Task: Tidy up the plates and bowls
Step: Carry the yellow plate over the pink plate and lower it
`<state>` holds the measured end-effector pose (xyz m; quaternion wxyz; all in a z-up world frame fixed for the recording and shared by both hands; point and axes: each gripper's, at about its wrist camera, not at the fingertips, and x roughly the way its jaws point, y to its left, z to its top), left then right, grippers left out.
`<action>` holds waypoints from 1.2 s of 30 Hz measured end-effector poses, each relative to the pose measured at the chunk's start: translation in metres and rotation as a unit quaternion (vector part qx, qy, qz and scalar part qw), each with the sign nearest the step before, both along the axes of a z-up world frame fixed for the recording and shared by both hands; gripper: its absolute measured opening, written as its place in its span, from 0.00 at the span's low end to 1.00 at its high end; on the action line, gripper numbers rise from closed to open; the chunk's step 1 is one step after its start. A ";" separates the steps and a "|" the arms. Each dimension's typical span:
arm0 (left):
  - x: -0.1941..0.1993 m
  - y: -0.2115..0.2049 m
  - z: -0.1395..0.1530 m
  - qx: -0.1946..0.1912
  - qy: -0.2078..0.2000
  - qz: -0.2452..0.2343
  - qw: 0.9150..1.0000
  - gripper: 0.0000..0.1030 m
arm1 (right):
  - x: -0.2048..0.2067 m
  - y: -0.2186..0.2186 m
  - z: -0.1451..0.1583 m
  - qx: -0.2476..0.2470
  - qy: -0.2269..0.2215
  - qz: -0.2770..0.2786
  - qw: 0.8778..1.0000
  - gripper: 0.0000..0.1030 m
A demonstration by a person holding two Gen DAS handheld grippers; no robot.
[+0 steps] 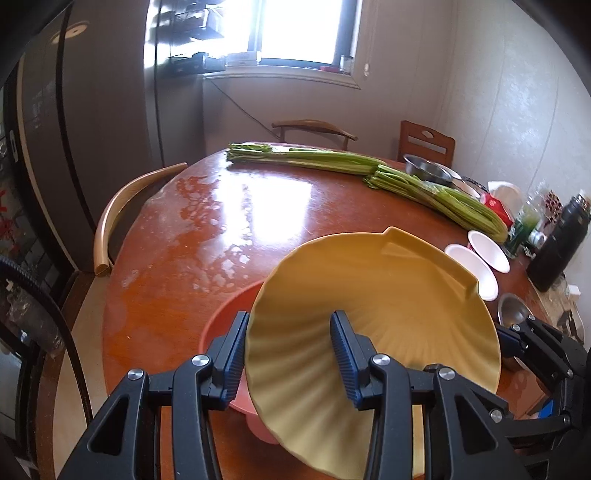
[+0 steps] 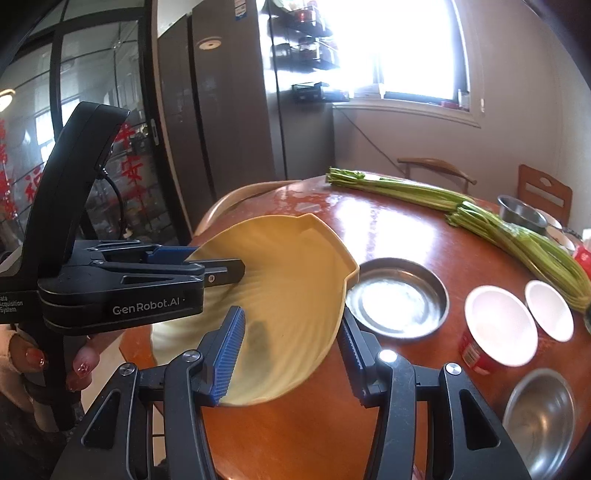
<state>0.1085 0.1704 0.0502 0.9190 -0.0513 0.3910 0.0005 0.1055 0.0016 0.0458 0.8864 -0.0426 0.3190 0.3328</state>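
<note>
Fingers of my left gripper (image 1: pixel 291 358) and right gripper (image 2: pixel 291 354) clamp opposite rims of the yellow plate (image 1: pixel 373 332), tilted above the tabletop (image 1: pixel 207 229) and red bowl (image 1: pixel 221 321).

The left wrist view is taken from just behind the left tongs (image 1: pixel 291 354), looking forward and steeply down across the round tabletop (image 1: pixel 177 236) toward the window (image 1: pixel 303 29). The yellow plate (image 1: pixel 373 332) is seen very near, filling the lower middle. The right wrist view is taken from behind the right tongs (image 2: pixel 291 354), angled less steeply, facing the same window (image 2: pixel 413 44) and the refrigerator (image 2: pixel 229 110); the left tongs (image 2: pixel 221 271) are caught side-on at its left. Shared by both views are the plate (image 2: pixel 288 295), the tabletop (image 2: pixel 406 229), the celery (image 1: pixel 306 158) (image 2: pixel 402 190), and the two white bowls (image 1: pixel 476 267) (image 2: pixel 502 325).
</note>
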 end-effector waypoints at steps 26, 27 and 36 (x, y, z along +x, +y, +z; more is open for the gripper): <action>0.031 0.040 -0.056 0.017 0.066 0.053 0.996 0.42 | 0.064 0.072 -0.060 -0.077 0.038 0.058 0.995 0.51; 0.031 0.039 -0.058 0.020 0.069 0.053 0.996 0.42 | 0.065 0.073 -0.062 -0.082 0.034 0.060 0.994 0.51; 0.024 0.041 -0.064 0.021 0.080 0.053 0.995 0.42 | 0.063 0.077 -0.071 -0.105 0.015 0.071 0.992 0.51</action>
